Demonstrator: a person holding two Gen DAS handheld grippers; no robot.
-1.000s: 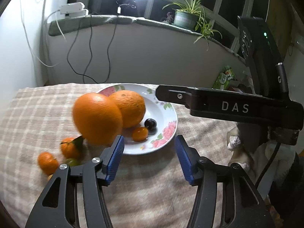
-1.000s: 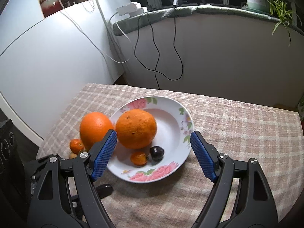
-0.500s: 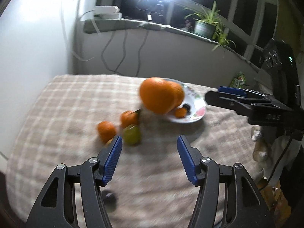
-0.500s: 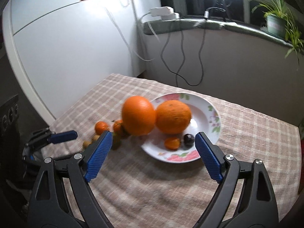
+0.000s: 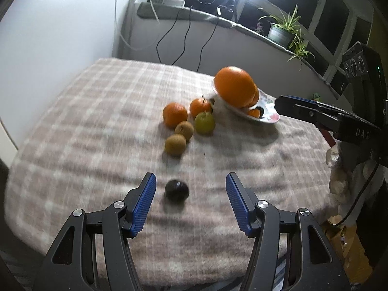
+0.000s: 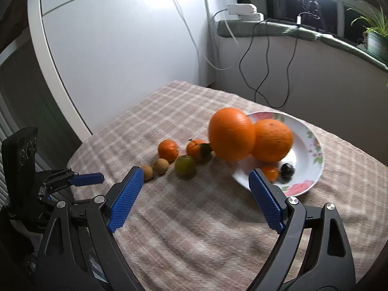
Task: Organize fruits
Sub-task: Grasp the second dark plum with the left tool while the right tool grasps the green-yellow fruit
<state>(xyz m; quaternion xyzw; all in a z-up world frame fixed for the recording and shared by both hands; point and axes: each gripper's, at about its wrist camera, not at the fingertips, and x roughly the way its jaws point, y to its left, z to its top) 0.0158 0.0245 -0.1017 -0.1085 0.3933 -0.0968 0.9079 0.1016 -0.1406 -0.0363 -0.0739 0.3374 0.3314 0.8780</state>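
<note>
Here, one table draped in a beige-and-white checked woollen cloth (image 5: 97,111), bearing all the fruit. One white round plate with pink floral rim (image 6: 312,145), towards the far right of the cloth. Two large oranges: the nearer large orange (image 6: 230,133) sits at the plate's left edge, touching the second large orange (image 6: 271,139), which lies on the plate. Also on the plate, at its near side: one small orange fruit (image 6: 270,172) and one dark round fruit (image 6: 287,168), side by side.

Loose on the cloth left of the plate, a close cluster: two small tangerines (image 5: 175,114) (image 5: 200,106), one of them with a leaf; one yellow-green round fruit (image 5: 205,122); two brown fuzzy kiwifruit (image 5: 184,129) (image 5: 175,144).

One dark plum-like fruit (image 5: 177,190), alone, well apart from the cluster, lying on the cloth between the blue pads of the left gripper (image 5: 191,197), untouched by either.

Left gripper: jaws spread wide, holding nothing. Right gripper (image 6: 194,191): jaws spread wide, empty, hanging above the cloth short of the plate.
</note>
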